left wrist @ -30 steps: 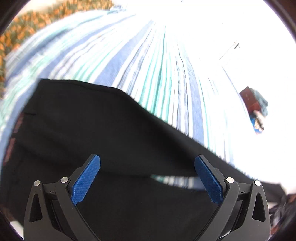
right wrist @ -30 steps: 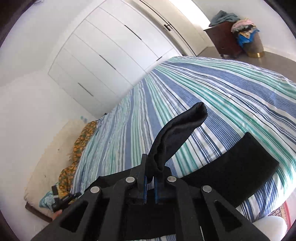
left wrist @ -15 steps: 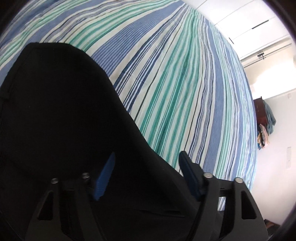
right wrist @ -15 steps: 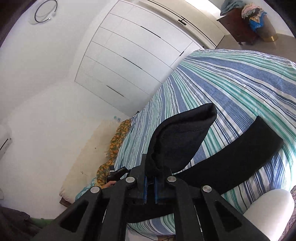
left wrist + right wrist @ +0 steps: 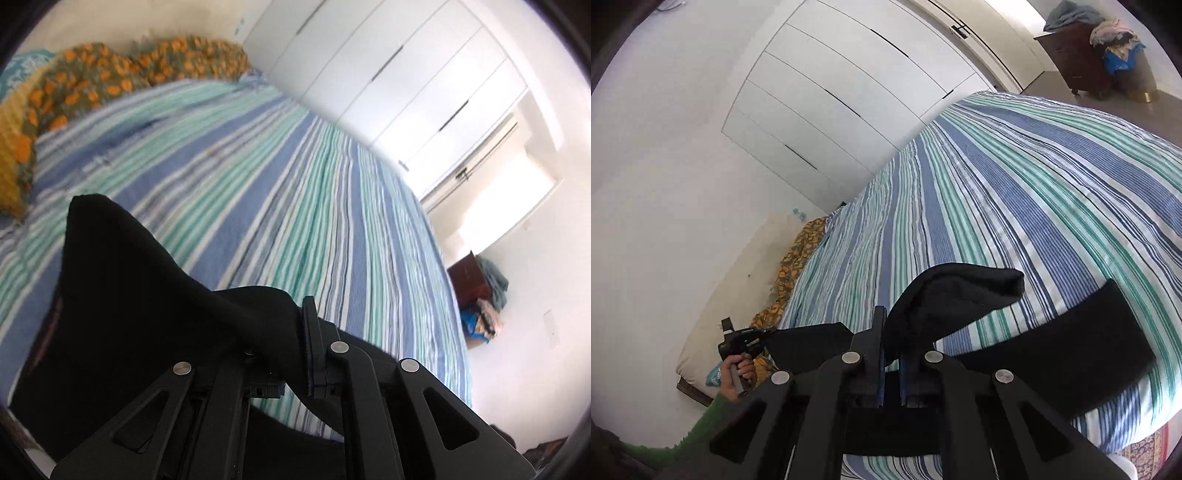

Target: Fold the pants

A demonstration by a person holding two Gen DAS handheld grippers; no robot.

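The left hand-held gripper (image 5: pixel 295 354) has just been closing and is now clamped on a bunched ridge of the black, matte woven pants (image 5: pixel 122 295), which fill the lower left of its frame. The right hand-held gripper (image 5: pixel 892 363) is likewise pinched together on a rounded flap of the same pants (image 5: pixel 960 295), standing up at the lower centre of its view. The rest of the garment lies across the near edge of the bed with the blue, teal and white striped cover (image 5: pixel 295 192), one flat leg stretching to the lower right of the right view.

Likely trouble: the cloth is limp and smooth, and each grip takes only a small bunch, so a quick lift could let it slide out. Uneven pulling between the two hands would skew the fold or drag the free leg off the mattress edge. The soft, yielding cover could wrinkle under it.
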